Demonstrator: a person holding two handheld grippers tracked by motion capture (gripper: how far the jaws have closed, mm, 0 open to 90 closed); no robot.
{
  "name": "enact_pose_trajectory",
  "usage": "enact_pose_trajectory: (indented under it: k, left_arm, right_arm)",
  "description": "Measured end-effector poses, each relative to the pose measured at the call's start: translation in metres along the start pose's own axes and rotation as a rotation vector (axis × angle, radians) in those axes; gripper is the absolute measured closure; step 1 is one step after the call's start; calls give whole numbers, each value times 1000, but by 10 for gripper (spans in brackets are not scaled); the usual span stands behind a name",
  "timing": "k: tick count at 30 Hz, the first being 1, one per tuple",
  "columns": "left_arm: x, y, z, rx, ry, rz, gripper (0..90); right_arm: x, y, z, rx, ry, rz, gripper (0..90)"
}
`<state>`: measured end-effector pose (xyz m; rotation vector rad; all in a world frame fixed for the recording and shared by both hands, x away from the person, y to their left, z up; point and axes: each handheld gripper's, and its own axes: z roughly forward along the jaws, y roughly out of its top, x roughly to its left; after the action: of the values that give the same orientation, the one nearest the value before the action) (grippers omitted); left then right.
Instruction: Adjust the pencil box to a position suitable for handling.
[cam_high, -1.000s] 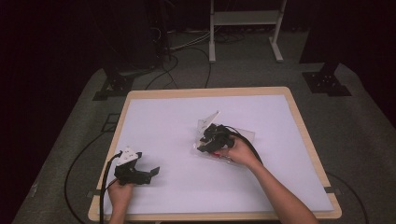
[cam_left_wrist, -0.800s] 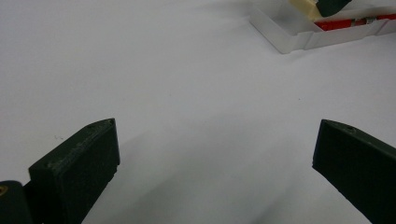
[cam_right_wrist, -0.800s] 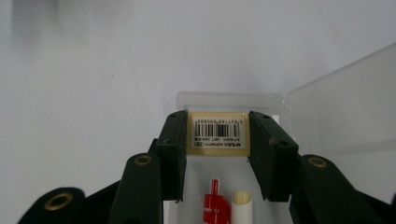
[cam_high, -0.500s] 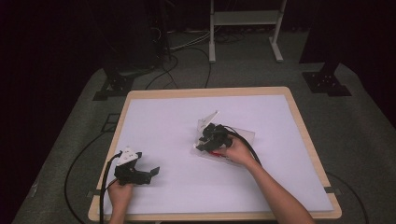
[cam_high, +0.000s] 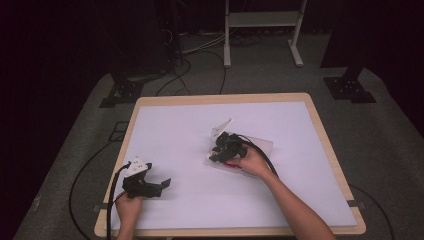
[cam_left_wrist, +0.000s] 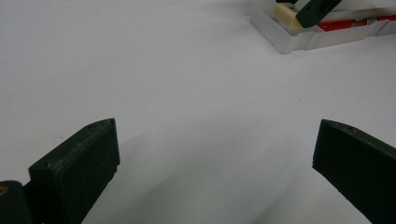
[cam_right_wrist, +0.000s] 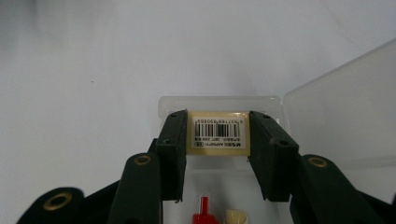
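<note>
A cream eraser (cam_right_wrist: 217, 133) with a barcode label sits at the far end of a clear plastic case (cam_right_wrist: 219, 100). My right gripper (cam_right_wrist: 218, 119) is shut on the eraser, one pad pressing on each side. A red pen (cam_right_wrist: 204, 212) lies in the case nearer to me. The case's clear lid (cam_right_wrist: 341, 107) lies open to the right. In the high view the right gripper (cam_high: 218, 156) is over the case (cam_high: 261, 145) at the table's middle. My left gripper (cam_high: 162, 184) rests near the front left, open, with bare table between its jaws (cam_left_wrist: 215, 144). The left gripper view also shows the case (cam_left_wrist: 299, 42) far off.
The white table top (cam_high: 190, 130) has a wooden rim (cam_high: 225, 98). Cables and stand feet lie on the dark floor beyond the far edge. A black cable (cam_high: 112, 195) trails from the left gripper over the front left corner.
</note>
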<state>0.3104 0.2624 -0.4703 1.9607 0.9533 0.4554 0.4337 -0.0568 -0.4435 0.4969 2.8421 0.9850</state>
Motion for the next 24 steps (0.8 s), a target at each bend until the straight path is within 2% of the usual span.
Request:
enact_pose_trajectory:
  k: [11, 24]
  left_arm:
    - [0, 0, 0, 1, 1, 2, 1]
    - [-1, 0, 0, 4, -1, 10, 1]
  right_arm:
    - [2, 1, -6, -16, 6, -5, 556]
    - [11, -10, -40, -59, 18, -4, 502]
